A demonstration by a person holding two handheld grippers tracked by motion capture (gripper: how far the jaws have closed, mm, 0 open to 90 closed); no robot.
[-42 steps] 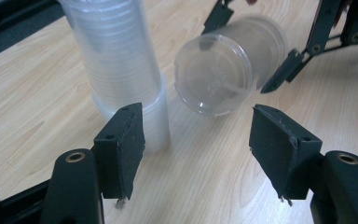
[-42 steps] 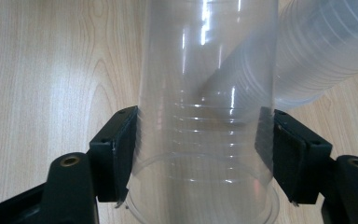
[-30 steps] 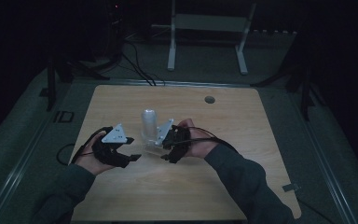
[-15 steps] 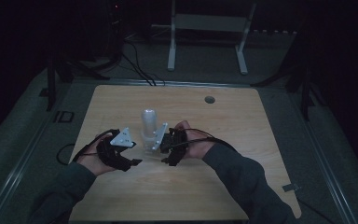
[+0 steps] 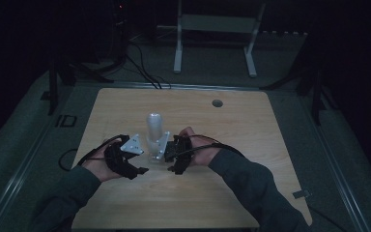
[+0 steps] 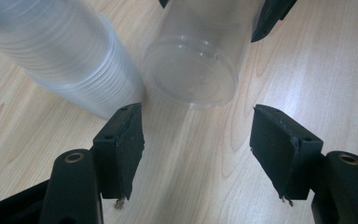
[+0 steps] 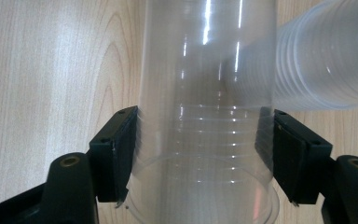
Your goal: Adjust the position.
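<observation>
Your right gripper (image 7: 200,158) clamps the clear cup (image 7: 207,116), beside the cup stack (image 6: 60,51) | left gripper (image 6: 198,140) spread wide, just short of cup's base

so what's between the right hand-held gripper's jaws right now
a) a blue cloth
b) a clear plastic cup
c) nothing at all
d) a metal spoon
b: in the right gripper view the clear cup sits between the two black jaws of the right hand-held gripper, which press on its walls, with the cup stack lying beside it.
</observation>
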